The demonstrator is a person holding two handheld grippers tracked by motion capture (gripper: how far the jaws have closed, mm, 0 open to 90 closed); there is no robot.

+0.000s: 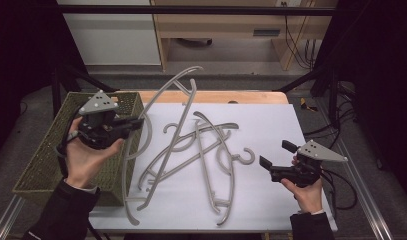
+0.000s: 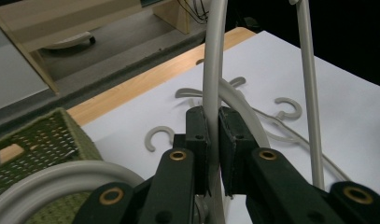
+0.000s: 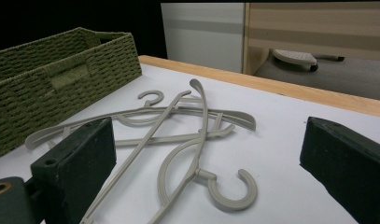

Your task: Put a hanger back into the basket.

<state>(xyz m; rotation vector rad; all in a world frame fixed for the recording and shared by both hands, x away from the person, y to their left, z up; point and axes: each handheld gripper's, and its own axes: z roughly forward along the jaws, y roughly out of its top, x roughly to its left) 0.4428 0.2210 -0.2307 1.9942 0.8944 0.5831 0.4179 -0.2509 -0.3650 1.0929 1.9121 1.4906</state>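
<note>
My left gripper [image 1: 137,123] is held over the right edge of an olive woven basket [image 1: 38,165]. It is shut on a large grey plastic hanger [image 1: 189,102], which is lifted and tilted, its lower end near the table's front. In the left gripper view the jaws [image 2: 214,140] clamp the hanger's thin curved bar [image 2: 212,70]. Several more grey hangers [image 1: 206,150] lie crossed in a pile on the white sheet [image 1: 271,125]. My right gripper [image 1: 273,155] hovers open to the right of the pile, nothing between its pads [image 3: 75,163], facing a hanger hook [image 3: 232,191].
The basket [image 3: 61,79] stands at the table's left edge, and another grey hanger curve [image 2: 47,179] shows over it. A strip of wooden tabletop [image 1: 216,96] runs behind the sheet. Black frame posts and cables flank the table, and wooden furniture stands beyond.
</note>
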